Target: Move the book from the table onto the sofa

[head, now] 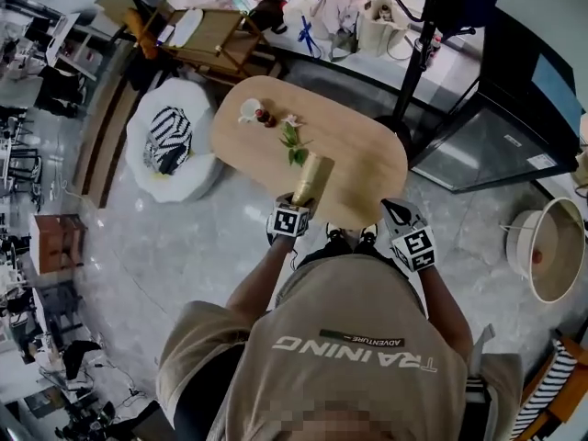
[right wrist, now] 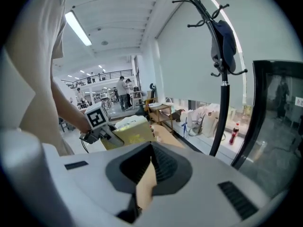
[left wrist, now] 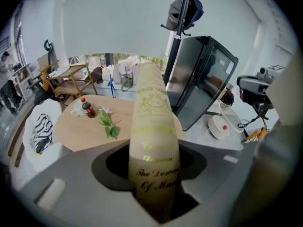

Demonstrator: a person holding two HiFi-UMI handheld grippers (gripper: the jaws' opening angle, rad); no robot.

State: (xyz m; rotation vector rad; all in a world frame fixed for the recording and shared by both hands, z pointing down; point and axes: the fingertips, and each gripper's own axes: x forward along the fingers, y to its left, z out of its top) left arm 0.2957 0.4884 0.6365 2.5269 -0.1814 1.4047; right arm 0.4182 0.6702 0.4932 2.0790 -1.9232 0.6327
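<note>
Evidently, the jaws of the left gripper (left wrist: pixel 154 183) were clamped on the lower spine of the book (left wrist: pixel 151 122), with the title lettering left showing just above the grip. In the head view the book was seen over the near edge of the table (head: pixel 358 159). It was judged to be lifted off the table, with its long axis running from the gripper at 6 o'clock toward about 1 o'clock.

The jaws of the right gripper (head: pixel 397 217) were only slightly apart, and nothing was gripped; only a tan sliver was seen through the slit. That gripper was held at 3 o'clock from the book, near the table's edge, so the left one was plainly the carrying hand.

The sofa (head: pixel 188 180), taken to be the low white seat bearing a striped cushion (head: pixel 167 141), lay at roughly 10 o'clock from the book, just beside the table's left end. A carry that way was judged to pass over the table's near left corner.

A flower sprig (head: pixel 294 143) lay just beyond the book's far end at 11 o'clock. A cup (head: pixel 249 110) and a small bottle (head: pixel 264 116) stood farther along the same bearing, near the table's far left edge. A coat stand (head: pixel 415 62) and a glass-fronted cabinet (head: pixel 501 145) were placed at 1 to 2 o'clock, well away from that path.
</note>
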